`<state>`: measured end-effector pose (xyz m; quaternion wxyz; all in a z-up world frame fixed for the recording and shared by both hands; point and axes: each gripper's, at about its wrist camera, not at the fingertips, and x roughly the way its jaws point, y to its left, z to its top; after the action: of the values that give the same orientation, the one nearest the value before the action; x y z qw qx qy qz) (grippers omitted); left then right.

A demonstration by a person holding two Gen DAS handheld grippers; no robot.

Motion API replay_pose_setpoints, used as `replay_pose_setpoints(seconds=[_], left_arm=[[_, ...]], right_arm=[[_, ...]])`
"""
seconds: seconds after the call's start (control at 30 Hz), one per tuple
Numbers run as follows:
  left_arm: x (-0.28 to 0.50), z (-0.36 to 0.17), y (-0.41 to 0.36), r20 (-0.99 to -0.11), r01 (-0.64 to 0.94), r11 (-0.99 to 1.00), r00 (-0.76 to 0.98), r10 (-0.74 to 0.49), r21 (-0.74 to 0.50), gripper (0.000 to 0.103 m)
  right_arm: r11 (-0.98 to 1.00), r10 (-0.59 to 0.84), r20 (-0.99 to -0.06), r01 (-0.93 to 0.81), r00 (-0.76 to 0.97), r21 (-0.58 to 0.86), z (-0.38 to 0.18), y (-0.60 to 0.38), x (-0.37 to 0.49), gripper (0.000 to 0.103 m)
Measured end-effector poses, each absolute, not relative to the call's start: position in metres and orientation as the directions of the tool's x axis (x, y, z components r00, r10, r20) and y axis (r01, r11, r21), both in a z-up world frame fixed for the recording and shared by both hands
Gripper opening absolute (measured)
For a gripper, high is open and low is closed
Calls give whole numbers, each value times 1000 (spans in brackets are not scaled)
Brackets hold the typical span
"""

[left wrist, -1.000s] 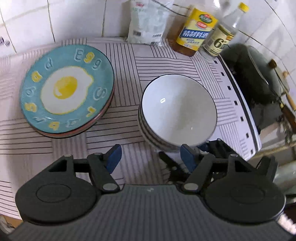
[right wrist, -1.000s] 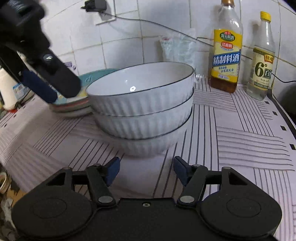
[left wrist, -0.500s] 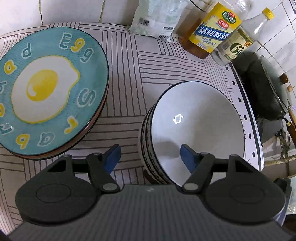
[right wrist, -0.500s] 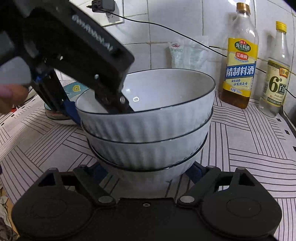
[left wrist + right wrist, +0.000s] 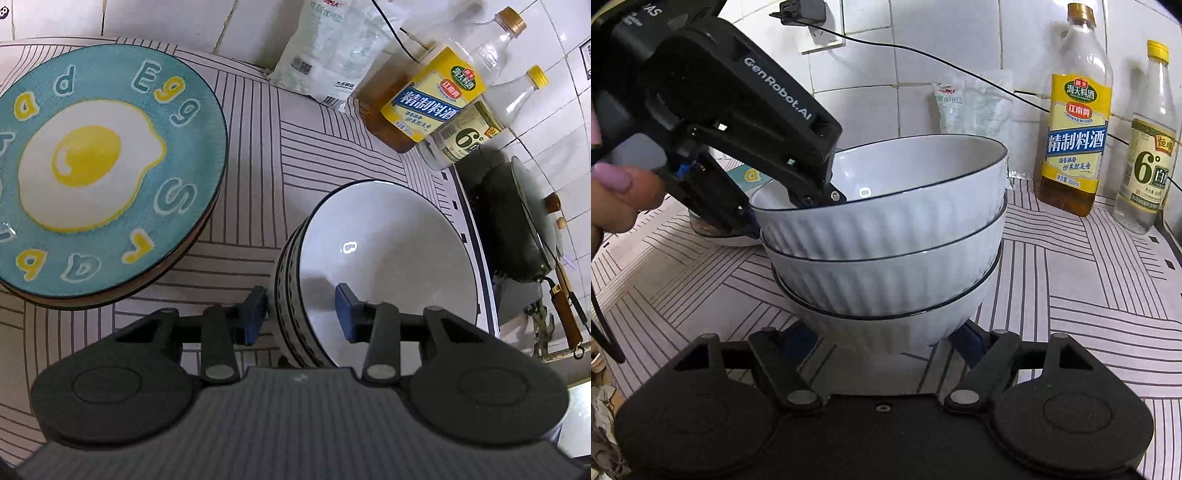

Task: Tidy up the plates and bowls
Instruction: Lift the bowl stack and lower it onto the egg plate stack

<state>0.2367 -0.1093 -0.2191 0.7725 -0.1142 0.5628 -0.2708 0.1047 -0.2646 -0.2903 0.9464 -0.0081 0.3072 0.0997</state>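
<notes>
Straddling the rim of the top bowl (image 5: 388,258) now, my left hand-held gripper (image 5: 301,314) is sitting with one blue pad outside the wall and the other inside the basin; the jaws are spread and not yet pinching anything. A second ago this gripper was hanging back over the bench (image 5: 314,147), short of the stack, so it has been closing in on the rim. Down low, my right hand-held gripper (image 5: 886,338) is doing the same with the bottom bowl (image 5: 886,328): a second ago its fingers were standing clear in front of the stack, and now they are reaching around the foot on either side, wide apart. I am not able to tell whether those pads are touching the ceramic, since the bowl's belly is hiding most of them. The three nested bowls are sitting upright on the striped cloth, just beside the egg plate (image 5: 96,170), which is lying on top of at least one more plate. The cooking-wine bottle (image 5: 1076,122) and the vinegar bottle (image 5: 1148,147) are standing behind, apart from the stack. I am judging that both approaches are finished and the grasp is next: the stack looks ready to be taken from top and bottom together, though a squeeze on the glazed rim could slip, so I am planning to close gently.
</notes>
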Motion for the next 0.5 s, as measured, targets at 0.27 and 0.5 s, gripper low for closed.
replay_pose_setpoints(seconds=[0.27,0.5], left_arm=[[226,-214,-114,-814,404,806,210,-541,-432,40],[218,-213,-115,-816,437,799,212,-538,-413,40]], right_arm=[[988,143,-574,-146,806,42,-288,-261,95,75],[992,106,-537,-125,837,2,-295,-259,87,74]])
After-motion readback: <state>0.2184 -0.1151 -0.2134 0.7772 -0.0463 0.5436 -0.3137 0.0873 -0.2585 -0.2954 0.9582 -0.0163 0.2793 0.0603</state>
